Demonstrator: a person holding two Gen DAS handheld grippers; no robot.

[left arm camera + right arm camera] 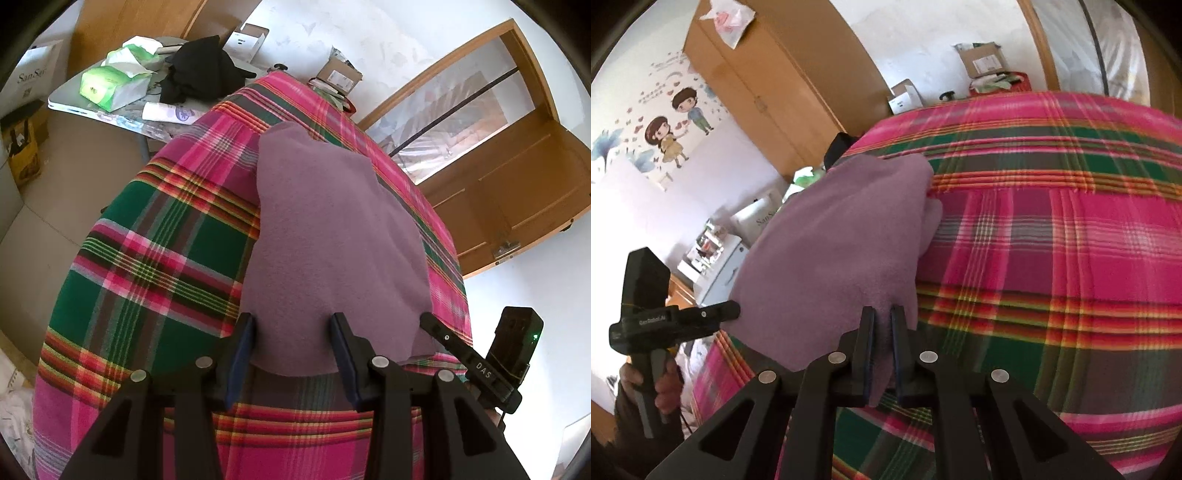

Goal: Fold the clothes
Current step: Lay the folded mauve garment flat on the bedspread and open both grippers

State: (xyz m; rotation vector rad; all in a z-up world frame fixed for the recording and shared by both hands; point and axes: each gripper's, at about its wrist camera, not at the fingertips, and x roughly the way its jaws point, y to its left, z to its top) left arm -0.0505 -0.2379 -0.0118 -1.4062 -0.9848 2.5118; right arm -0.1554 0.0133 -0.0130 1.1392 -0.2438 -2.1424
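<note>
Two views show one mauve fleece garment (332, 229) lying on a pink and green plaid blanket (155, 236), already folded into a narrow strip. From the left wrist, the left gripper (291, 332) hovers over the strip's near end with its jaws spread wide, fleece showing between the pads but not pinched; the right gripper's fingers (448, 338) reach in beside it at the strip's other near corner.

From the right wrist, the right gripper (882, 325) is clamped on the fleece's near edge, a pleat of fabric pinched between the blue pads (870, 332). The left gripper (720, 312) sits just beside the garment's left edge.

Judging by this, a further fold is starting: the left jaws need to close on their corner, then both hands should lift together and carry the near edge toward the far end.
</note>
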